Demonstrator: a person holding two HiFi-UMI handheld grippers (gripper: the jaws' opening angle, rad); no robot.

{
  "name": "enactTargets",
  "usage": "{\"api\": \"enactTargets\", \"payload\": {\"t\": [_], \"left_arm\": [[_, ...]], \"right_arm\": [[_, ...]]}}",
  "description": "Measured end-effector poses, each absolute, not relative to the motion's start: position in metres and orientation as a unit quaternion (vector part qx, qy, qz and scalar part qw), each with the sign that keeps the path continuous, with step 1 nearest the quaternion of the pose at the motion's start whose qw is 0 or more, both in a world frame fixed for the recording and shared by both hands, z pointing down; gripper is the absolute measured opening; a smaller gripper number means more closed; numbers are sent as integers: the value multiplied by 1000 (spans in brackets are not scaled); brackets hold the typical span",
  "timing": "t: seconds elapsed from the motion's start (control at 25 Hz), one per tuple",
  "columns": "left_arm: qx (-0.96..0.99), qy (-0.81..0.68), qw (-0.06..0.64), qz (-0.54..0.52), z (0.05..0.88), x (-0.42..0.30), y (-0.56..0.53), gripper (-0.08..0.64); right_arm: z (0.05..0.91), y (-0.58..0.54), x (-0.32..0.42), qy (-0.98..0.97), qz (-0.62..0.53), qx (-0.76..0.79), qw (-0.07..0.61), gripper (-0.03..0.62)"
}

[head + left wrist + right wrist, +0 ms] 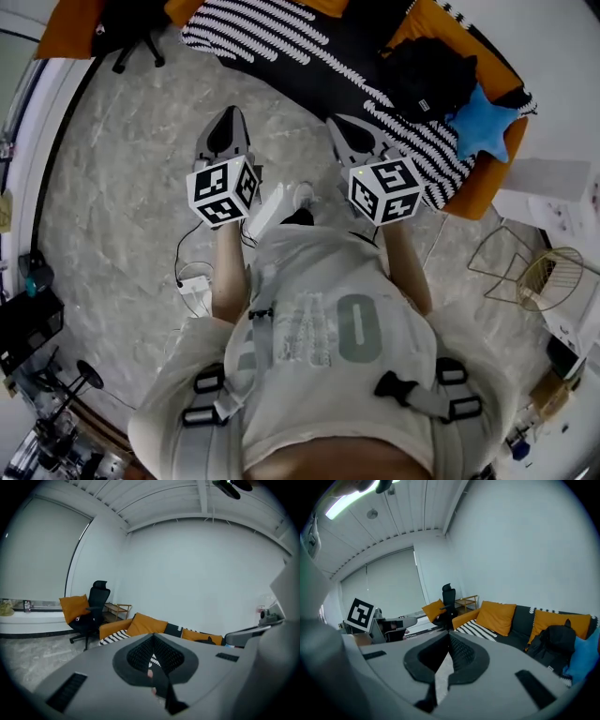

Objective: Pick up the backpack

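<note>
Backpack [427, 75] is black, soft and a little slumped, with a small pale label low on its front. It sits on the far right part of an orange sofa [489, 192], on a black cover with white stripes [281, 37]. Just beside it, on the right, lies a blue star-shaped cushion [483, 122]. In the right gripper view the backpack [557, 643] leans against an orange back cushion [562, 620], and its top is rounded (its straps I cannot make out). The left gripper [228, 117] and the right gripper [339, 127] are both over the grey marble floor [112, 206], near the person, pointing toward the sofa and well apart from the backpack. Each one has its jaws pressed together with nothing between them. At the far left stands a black office chair [93, 609], with an orange pillow [75, 607] on its seat.
</note>
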State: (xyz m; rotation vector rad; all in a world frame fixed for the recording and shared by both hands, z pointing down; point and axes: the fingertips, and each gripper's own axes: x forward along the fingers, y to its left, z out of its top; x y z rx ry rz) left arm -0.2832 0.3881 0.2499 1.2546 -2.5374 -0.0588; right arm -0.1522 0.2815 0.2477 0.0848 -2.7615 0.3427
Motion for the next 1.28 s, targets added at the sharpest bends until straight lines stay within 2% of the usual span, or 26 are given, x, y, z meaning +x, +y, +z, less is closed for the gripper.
{"api": "enactTargets", "payload": {"t": [0.16,0.44,0.64,0.96,1.28], "left_arm": [[461,-868,180,-45,262,-297,359,20],[537,-822,188,-33,273,-257,297,20],[558,-800,219,-45,283,-240,275,20],[610,-767,199,-23,272,-201,226,20],[648,-740,180,-1,260,-162,165,20]], "right_arm": [[257,267,-156,-965,181,77,175,8],[273,239,-135,-955,202,128,175,8],[275,216,-108,-943,227,186,157,8],[269,161,-56,-930,161,289,159,8],[260,109,0,-913,175,346,126,8]]}}
